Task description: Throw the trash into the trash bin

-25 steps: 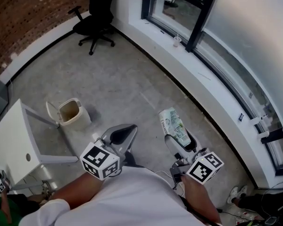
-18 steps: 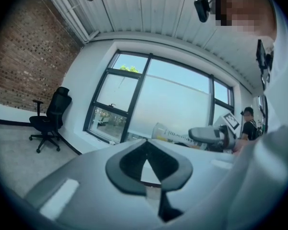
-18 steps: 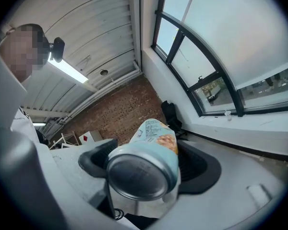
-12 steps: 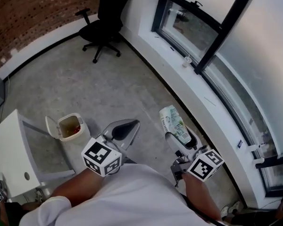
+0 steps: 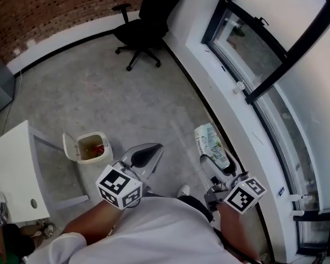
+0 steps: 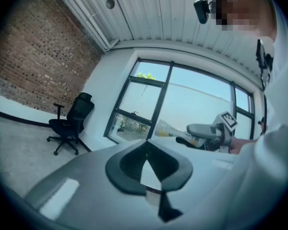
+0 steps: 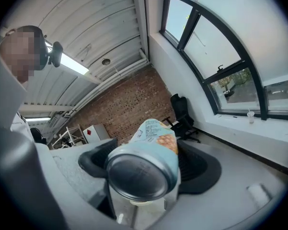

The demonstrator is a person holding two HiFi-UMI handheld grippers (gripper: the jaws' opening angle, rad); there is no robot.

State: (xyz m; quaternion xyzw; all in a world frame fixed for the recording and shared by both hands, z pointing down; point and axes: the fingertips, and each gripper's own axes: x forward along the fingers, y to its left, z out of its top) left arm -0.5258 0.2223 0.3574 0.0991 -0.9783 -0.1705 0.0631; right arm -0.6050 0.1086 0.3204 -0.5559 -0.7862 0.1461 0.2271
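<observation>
At lower right of the head view, the right gripper (image 5: pixel 213 159) clamps a pale-blue can (image 5: pixel 211 143). At lower centre, the left gripper (image 5: pixel 144 157) is closed and empty. The open trash bin (image 5: pixel 83 138) stands left of both.

Ahead of you, bare grey concrete floor (image 5: pixel 126 98) lies open to the small cream open-lidded trash bin (image 5: pixel 91 136) at ten o'clock. The white square table (image 5: pixel 11 164) crowds the bin's nine o'clock side. The black wheeled office chair (image 5: pixel 147 26) stands well apart at twelve.
</observation>
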